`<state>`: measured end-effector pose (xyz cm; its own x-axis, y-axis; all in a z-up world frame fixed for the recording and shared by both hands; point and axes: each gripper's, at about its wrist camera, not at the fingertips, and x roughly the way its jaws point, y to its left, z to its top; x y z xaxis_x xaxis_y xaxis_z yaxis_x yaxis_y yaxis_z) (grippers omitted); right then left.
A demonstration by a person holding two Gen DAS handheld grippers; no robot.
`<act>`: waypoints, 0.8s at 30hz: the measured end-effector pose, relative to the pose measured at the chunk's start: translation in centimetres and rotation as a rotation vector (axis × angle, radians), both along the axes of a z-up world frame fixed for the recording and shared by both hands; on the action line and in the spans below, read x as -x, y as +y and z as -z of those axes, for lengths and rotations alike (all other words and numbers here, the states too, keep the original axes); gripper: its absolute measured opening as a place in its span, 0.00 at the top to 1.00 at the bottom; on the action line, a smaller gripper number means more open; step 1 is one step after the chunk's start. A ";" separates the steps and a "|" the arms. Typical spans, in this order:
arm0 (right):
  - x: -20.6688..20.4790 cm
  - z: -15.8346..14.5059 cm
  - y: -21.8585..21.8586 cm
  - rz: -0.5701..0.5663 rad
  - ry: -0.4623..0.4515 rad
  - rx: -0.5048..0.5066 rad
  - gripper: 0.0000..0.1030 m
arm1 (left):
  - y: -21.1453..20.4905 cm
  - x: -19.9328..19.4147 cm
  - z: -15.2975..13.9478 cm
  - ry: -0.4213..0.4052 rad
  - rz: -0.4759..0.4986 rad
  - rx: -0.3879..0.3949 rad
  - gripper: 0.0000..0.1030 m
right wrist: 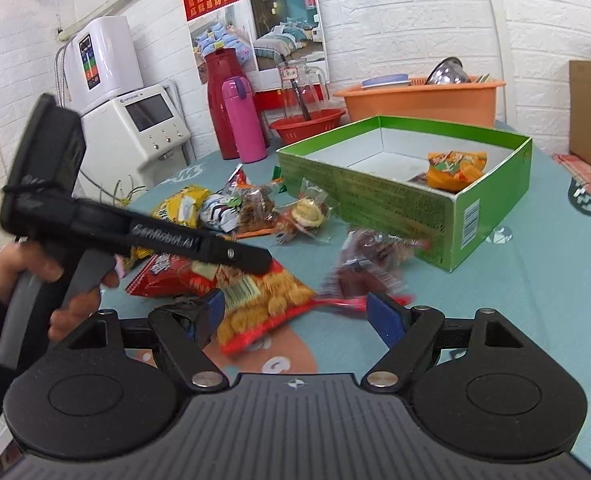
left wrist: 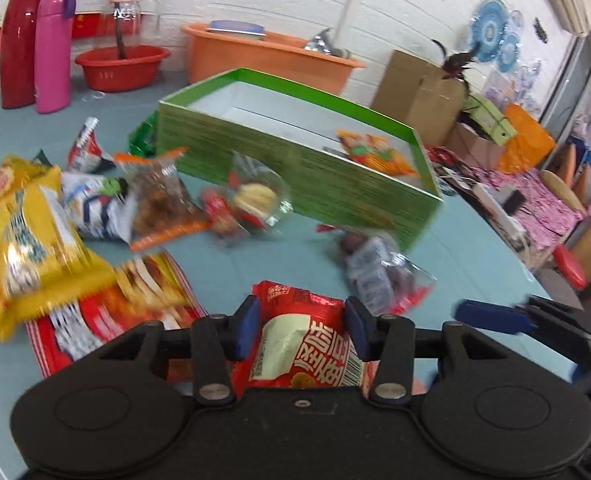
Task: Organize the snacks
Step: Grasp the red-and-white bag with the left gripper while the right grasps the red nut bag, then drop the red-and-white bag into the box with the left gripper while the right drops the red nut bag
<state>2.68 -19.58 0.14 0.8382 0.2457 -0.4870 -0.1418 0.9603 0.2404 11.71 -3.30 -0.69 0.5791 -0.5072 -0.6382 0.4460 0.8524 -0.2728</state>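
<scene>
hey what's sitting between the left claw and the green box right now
In the left wrist view, past the red packet the left claw straddles: bare tablecloth, then the green box, a clear-wrapped dark snack just to the right.

Cluttered home, thermos flasks (right wrist: 231,112), washbasins (right wrist: 419,98)

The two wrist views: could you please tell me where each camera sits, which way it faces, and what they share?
Left wrist: sits on the left gripper, looking forward and down over the table; its jaws flank a red snack packet; the right gripper's blue tip shows at right.
Right wrist: sits on the right gripper, jaws apart and empty, facing the wall; a hand holding the left gripper shows at left.
Shared: the green box, the orange packet inside it, the pink flask.
</scene>
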 end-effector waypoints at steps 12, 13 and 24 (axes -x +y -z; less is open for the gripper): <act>0.9 2.4 1.1 -0.058 0.103 -0.089 0.00 | 3.3 2.7 1.0 0.122 -0.083 0.224 0.00; 0.8 2.5 1.3 -0.065 0.100 -0.091 0.00 | 3.5 2.5 1.3 0.141 -0.081 0.246 0.00; -0.4 2.6 2.3 -0.085 0.102 -0.035 0.17 | 3.2 2.0 2.6 0.183 -0.041 0.285 0.26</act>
<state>3.07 -17.25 -2.45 0.7600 0.3319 -0.5587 -0.1950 0.9366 0.2911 9.70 -0.09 -3.26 0.4914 -0.6592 -0.5692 0.3345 0.7463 -0.5755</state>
